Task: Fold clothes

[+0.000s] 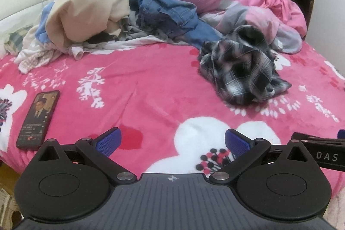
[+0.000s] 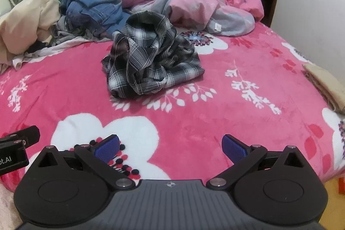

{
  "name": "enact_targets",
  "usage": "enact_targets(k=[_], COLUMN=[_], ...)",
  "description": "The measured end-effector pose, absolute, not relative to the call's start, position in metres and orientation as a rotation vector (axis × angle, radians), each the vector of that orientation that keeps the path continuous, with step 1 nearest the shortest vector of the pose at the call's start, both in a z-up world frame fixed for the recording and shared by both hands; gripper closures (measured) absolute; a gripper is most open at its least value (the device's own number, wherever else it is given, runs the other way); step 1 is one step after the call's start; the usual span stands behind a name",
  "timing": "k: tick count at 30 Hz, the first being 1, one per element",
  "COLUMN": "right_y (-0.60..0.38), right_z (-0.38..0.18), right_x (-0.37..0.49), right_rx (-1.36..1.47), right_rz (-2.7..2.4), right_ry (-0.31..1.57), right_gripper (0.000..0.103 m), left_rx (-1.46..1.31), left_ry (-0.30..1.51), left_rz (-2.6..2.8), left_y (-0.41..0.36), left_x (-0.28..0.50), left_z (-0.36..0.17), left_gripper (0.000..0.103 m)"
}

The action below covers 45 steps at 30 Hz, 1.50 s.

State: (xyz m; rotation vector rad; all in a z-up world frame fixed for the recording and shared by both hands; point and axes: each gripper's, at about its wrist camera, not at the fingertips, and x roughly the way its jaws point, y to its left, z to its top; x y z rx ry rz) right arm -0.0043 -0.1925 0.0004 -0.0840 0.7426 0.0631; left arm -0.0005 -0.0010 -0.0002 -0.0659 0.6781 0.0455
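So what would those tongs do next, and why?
Probably both reach forward to the crumpled plaid shirt. The left tongs and right tongs are open, empty and apart from it, and it lies alone on the pink blanket.

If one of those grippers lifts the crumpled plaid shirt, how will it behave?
The plaid shirt is bunched in loose folds, so it will probably droop and unravel. It looks thin, so likely light. Both the left gripper and right gripper are open.
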Motion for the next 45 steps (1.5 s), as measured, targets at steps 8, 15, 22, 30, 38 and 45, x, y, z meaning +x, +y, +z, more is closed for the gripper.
enact_targets(k=[8,15,22,30,38,45], right_y=[-0.191,-0.190,-0.193,-0.195,-0.193,-0.191], right_z=[0.005,0.005,0.004,0.002,-0.001,-0.004], right_x=[-0.006,-0.004,0.001,0.009,0.018,0.030], right_rx=[-0.069,-0.085,-0.079,-0.076,-0.080,-0.081], right_rz=[0.087,0.056,0.042,0.036,0.041,0.035], right_ry=[0.729,0.716,0.716,0.723,0.734,0.748], right_gripper=[0.000,0.000,0.000,0.000,0.000,0.000], left_rx=[-0.029,-0.044,-0.043,-0.042,-0.052,-0.052], left_ry=[0.662,0.684,0.682,0.692,0.688,0.700], left_rz=[0.033,0.066,0.075,0.085,0.092,0.101], left_y=[-0.006,-0.006,-0.008,-0.010,-0.010,-0.010], left_x=[-0.003,0.000,0.003,0.009,0.018,0.030], left_z=[0.001,0.000,0.000,-0.001,-0.001,-0.007], left_gripper=[0.000,0.000,0.000,0.000,0.000,0.000])
